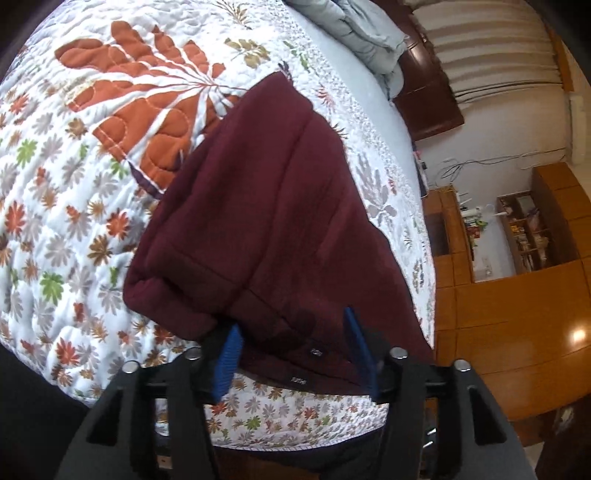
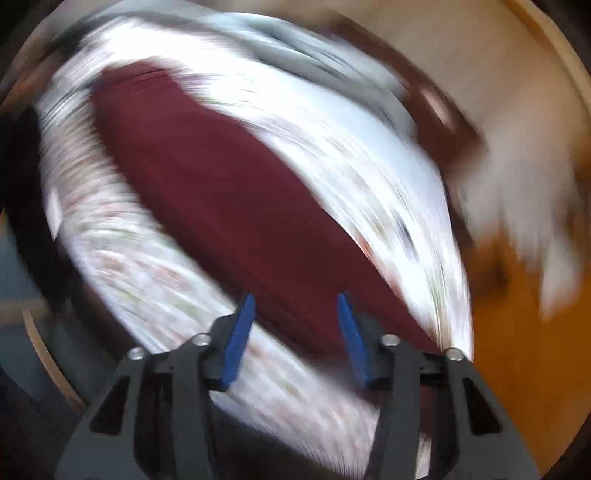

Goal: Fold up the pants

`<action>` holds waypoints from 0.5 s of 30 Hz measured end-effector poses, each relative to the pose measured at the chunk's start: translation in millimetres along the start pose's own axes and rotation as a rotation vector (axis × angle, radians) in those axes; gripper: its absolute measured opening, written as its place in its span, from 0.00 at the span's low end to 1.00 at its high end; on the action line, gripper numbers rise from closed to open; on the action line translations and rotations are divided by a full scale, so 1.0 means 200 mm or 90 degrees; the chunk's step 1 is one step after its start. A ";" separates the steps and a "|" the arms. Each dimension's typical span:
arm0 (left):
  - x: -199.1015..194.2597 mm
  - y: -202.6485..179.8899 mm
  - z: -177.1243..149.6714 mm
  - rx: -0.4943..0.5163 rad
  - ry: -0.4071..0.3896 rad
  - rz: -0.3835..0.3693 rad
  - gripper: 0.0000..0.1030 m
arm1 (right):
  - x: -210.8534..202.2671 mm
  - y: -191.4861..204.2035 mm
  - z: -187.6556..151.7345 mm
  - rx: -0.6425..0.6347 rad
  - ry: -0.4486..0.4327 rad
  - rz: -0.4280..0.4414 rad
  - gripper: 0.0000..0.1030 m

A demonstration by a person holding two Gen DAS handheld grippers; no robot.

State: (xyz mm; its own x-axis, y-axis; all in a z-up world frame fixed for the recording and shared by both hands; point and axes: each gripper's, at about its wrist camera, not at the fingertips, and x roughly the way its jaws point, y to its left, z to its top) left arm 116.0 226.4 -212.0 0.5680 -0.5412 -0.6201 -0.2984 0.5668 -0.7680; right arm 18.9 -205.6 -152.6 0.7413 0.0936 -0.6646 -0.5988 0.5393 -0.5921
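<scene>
The bed [image 1: 74, 206], covered by a flower-printed quilt, is used as the folding surface, presumably because its broad flat top lets the cloth be laid out. The maroon pants [image 1: 266, 206] are laid on it as a long doubled strip running from the near edge of the bed, close to its near right corner, towards the middle, so that a further fold can be made along the length. A grey bundle of bedding [image 1: 365, 33] is left at the far edge, well apart from the pants. In the left wrist view the left gripper [image 1: 295, 354] is seen with its blue pads spread to a middling width either side of the near end of the pants, nothing being pinched. The right gripper [image 2: 295, 339] is seen half open and empty in a heavily blurred view, the pants lying beyond it.
</scene>
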 end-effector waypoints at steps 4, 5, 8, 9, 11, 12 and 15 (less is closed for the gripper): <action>-0.04 0.05 0.00 0.004 -0.006 -0.019 0.55 | 0.04 0.50 0.27 -0.198 -0.094 -0.026 0.32; -0.05 0.08 0.00 -0.006 -0.008 -0.026 0.55 | 0.06 0.57 0.32 -0.217 -0.106 -0.030 0.31; -0.07 0.11 -0.01 -0.019 -0.026 -0.055 0.55 | 0.15 0.63 0.43 -0.242 -0.113 -0.037 0.29; -0.08 0.12 -0.02 -0.019 -0.031 -0.062 0.55 | 0.19 0.64 0.45 -0.246 -0.101 -0.034 0.26; -0.09 0.14 -0.01 -0.020 -0.042 -0.072 0.55 | 0.23 0.64 0.46 -0.252 -0.092 -0.039 0.23; -0.09 0.14 -0.01 -0.024 -0.043 -0.080 0.55 | 0.24 0.62 0.47 -0.248 -0.088 -0.035 0.23; -0.07 0.17 0.00 -0.038 -0.038 -0.092 0.55 | 0.27 0.64 0.47 -0.255 -0.075 -0.029 0.23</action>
State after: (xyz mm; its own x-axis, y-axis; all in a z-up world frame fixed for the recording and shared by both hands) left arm 97.9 253.3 -228.3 0.6525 -0.5753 -0.4933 -0.2543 0.4470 -0.8576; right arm 10.1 -53.4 -220.9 0.7853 0.1848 -0.5909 -0.6180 0.1789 -0.7655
